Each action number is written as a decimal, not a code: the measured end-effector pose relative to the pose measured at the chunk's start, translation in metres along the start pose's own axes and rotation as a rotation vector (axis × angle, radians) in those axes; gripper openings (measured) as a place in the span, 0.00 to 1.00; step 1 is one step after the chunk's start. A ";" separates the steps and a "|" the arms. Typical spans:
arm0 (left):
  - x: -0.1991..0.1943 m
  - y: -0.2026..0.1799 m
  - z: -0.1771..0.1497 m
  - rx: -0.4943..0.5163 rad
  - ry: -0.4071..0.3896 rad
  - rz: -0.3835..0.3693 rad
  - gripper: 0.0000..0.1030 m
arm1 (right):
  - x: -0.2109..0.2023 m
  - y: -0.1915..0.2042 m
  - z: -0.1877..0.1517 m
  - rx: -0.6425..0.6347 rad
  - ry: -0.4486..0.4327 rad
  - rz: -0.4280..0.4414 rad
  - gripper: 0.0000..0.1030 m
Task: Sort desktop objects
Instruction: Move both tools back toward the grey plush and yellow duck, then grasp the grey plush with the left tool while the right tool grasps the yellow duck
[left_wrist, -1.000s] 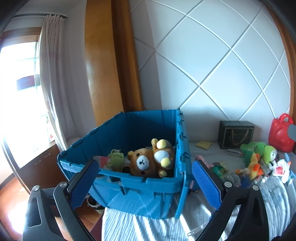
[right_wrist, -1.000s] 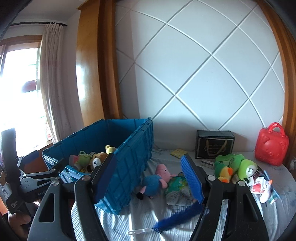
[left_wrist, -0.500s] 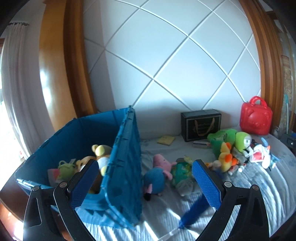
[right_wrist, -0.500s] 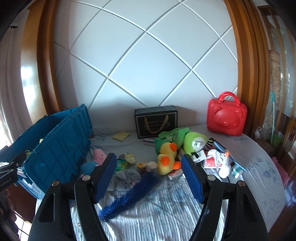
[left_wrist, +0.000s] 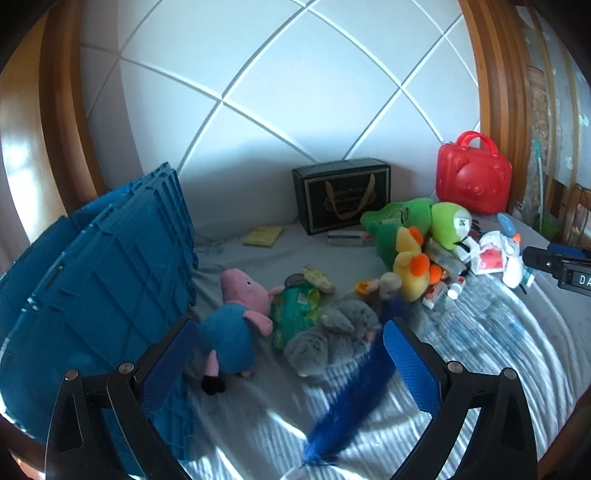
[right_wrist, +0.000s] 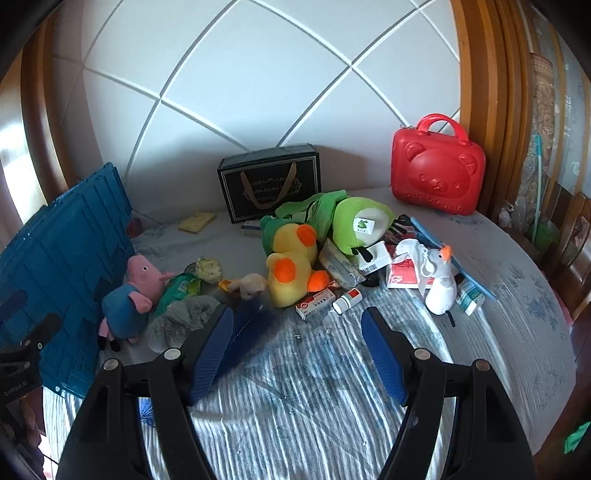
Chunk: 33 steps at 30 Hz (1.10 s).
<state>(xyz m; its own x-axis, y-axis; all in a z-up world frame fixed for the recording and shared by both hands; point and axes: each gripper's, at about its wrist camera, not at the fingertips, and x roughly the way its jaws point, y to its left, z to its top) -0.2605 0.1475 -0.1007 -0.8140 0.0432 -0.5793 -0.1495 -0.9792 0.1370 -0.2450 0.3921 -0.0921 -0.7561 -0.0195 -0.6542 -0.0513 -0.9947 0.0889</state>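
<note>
My left gripper (left_wrist: 288, 354) is open and empty, low over the striped cloth. Just ahead lie a pink-and-blue pig plush (left_wrist: 236, 317), a grey plush (left_wrist: 328, 339) and a blue feather duster (left_wrist: 351, 398). My right gripper (right_wrist: 297, 350) is open and empty, a little short of a yellow duck plush (right_wrist: 291, 269), a green plush (right_wrist: 354, 221) and a small white bottle (right_wrist: 345, 300). The pig plush (right_wrist: 131, 295) lies at its left. The blue crate (left_wrist: 92, 295) stands at the left, also in the right wrist view (right_wrist: 55, 266).
A black gift box (right_wrist: 269, 186) and a red bear case (right_wrist: 437, 173) stand against the white padded wall. A white goose toy (right_wrist: 439, 284), medicine boxes (right_wrist: 316, 302) and packets lie at the right. The round table edge (right_wrist: 554, 295) curves off at the right.
Both grippers have swung right, away from the crate, and come lower and closer to the toy pile. The crate's inside and its plush toys have gone out of view.
</note>
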 end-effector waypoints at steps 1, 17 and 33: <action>0.012 -0.002 -0.003 -0.014 0.023 0.001 0.99 | 0.014 0.002 0.004 -0.018 0.017 0.025 0.69; 0.128 -0.023 -0.039 0.063 0.176 -0.143 0.99 | 0.239 0.003 0.055 -0.094 0.288 0.065 0.69; 0.205 -0.049 -0.040 0.394 0.275 -0.331 0.98 | 0.321 0.012 0.060 -0.093 0.421 -0.059 0.69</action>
<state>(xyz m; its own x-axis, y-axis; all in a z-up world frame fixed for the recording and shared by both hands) -0.3976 0.1963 -0.2588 -0.5205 0.2295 -0.8224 -0.6116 -0.7723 0.1715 -0.5273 0.3798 -0.2563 -0.4204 0.0173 -0.9072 -0.0130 -0.9998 -0.0130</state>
